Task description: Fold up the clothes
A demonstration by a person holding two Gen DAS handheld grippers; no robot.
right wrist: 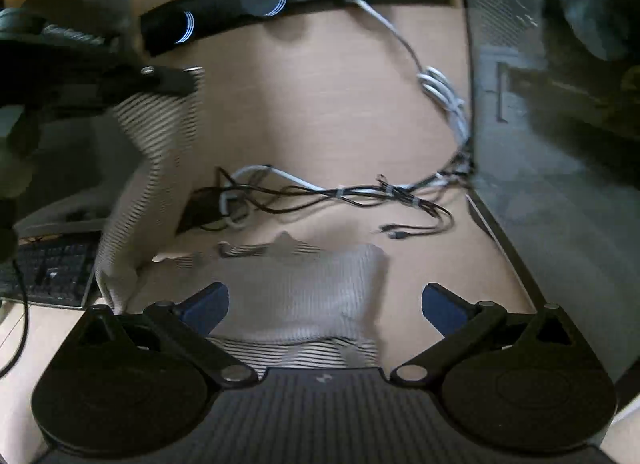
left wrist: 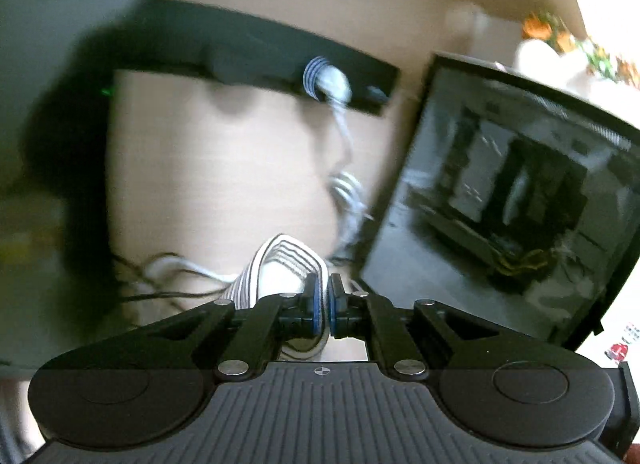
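Striped cloth (right wrist: 296,296) lies on the wooden counter (right wrist: 320,103); one end is lifted by the left claw (left wrist: 324,304), closed on it. Right claw (right wrist: 324,304) hangs wide open above the cloth, near tangled cables (right wrist: 340,195).

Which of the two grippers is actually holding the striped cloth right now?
The left gripper: its fingers are pinched shut on the striped cloth. The right gripper hangs wide open above the cloth, gripping nothing.
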